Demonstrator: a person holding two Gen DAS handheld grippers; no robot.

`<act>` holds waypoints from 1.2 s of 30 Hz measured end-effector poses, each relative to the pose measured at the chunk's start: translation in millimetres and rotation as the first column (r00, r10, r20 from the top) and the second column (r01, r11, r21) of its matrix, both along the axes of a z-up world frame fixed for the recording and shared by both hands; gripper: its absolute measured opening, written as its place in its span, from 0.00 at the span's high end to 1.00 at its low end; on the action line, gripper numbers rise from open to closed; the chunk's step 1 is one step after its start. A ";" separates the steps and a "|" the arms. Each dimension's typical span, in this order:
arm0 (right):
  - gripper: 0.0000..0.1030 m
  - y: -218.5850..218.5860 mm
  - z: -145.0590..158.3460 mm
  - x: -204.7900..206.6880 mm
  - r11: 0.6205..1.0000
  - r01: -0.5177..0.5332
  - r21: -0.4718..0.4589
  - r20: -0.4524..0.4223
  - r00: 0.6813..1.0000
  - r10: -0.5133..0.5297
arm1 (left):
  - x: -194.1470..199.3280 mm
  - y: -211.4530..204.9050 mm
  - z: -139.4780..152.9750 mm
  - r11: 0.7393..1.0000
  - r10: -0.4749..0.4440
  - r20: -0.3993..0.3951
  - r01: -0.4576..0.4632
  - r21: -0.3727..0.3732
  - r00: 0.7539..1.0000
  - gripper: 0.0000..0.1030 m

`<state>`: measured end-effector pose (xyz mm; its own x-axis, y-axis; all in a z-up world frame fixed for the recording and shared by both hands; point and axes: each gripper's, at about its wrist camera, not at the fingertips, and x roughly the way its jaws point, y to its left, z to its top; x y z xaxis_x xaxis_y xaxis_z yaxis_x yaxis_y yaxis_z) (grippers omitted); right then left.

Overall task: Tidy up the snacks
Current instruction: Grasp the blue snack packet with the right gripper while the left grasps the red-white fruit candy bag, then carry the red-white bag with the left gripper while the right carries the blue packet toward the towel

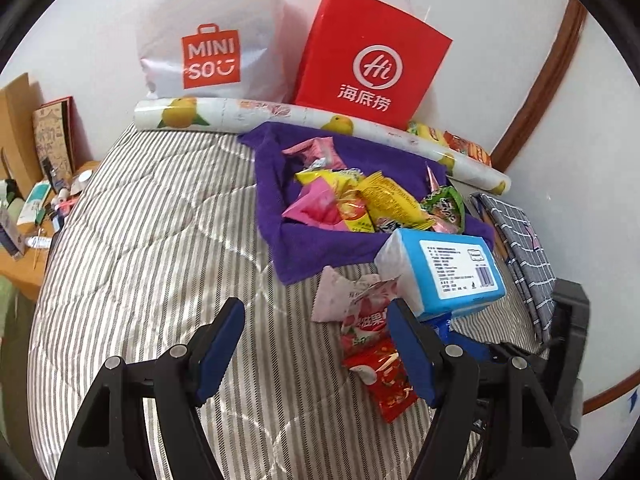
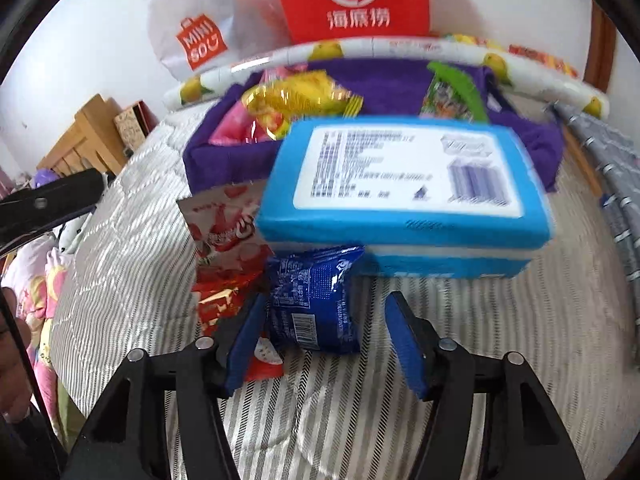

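A bed covered in a quilted grey-and-white striped cotton spread (image 1: 152,248) carries the snacks. Toward the wall a soft purple fabric tray with low floppy walls (image 1: 320,248) holds a heap of crinkly foil packets in yellow, pink and green (image 1: 360,200).

Just in front of the tray lies a rectangular blue-and-white plastic-wrapped tissue pack with a printed white label (image 2: 404,184), its near edge resting over a small glossy dark-blue foil snack packet (image 2: 312,304). Left of that packet lie a pale pink-and-white strawberry-print pouch (image 1: 368,304) and a shiny red foil wrapper (image 1: 384,376), overlapping one another on the spread.

The right gripper (image 2: 324,336) points down at the dark-blue packet, which sits between its blue-padded jaws; the jaws stand apart, the left pad next to the packet's edge and the right pad clear of it.

The left gripper (image 1: 316,348) hangs over bare striped spread, jaws apart with nothing between them, its right pad beside the red wrapper.

Against the wall stand a white plastic shopping bag with an orange logo (image 1: 208,40) and a stiff red paper bag with cord handles (image 1: 368,60), behind a long glossy roll printed with yellow fruit (image 1: 280,114). A folded grey checked cloth (image 1: 520,240) lies at the right.
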<state>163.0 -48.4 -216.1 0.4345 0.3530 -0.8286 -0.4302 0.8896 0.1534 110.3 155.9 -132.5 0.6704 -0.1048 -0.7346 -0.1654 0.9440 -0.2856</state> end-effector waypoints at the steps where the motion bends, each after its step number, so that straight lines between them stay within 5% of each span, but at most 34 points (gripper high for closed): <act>1: 0.46 0.8 -4.4 2.6 1.000 -0.002 0.011 -0.016 1.000 0.002 | -0.5 0.7 -1.1 1.000 -0.001 -0.002 0.001 -0.005 1.000 0.30; 7: 0.64 0.6 -8.1 -6.6 0.999 -0.016 -0.039 0.056 0.998 0.018 | 1.2 -8.9 -10.8 1.000 -0.012 -0.028 0.012 0.001 1.000 0.30; 22: 0.65 -108.4 11.0 -5.2 0.990 0.139 -0.020 0.173 0.976 -0.133 | 36.9 -53.9 -59.8 0.999 -0.030 -0.115 0.027 -0.029 0.993 0.30; 33: 0.69 -110.4 -9.8 8.3 0.993 0.120 -0.003 0.189 0.975 -0.117 | 57.5 -67.3 -72.5 0.999 0.000 -0.113 0.005 0.041 0.994 0.32; 36: 0.70 -107.1 -10.1 8.0 0.993 0.118 -0.016 0.201 0.973 -0.112 | 55.0 -61.6 -71.7 0.999 -0.020 -0.109 0.023 0.022 0.994 0.50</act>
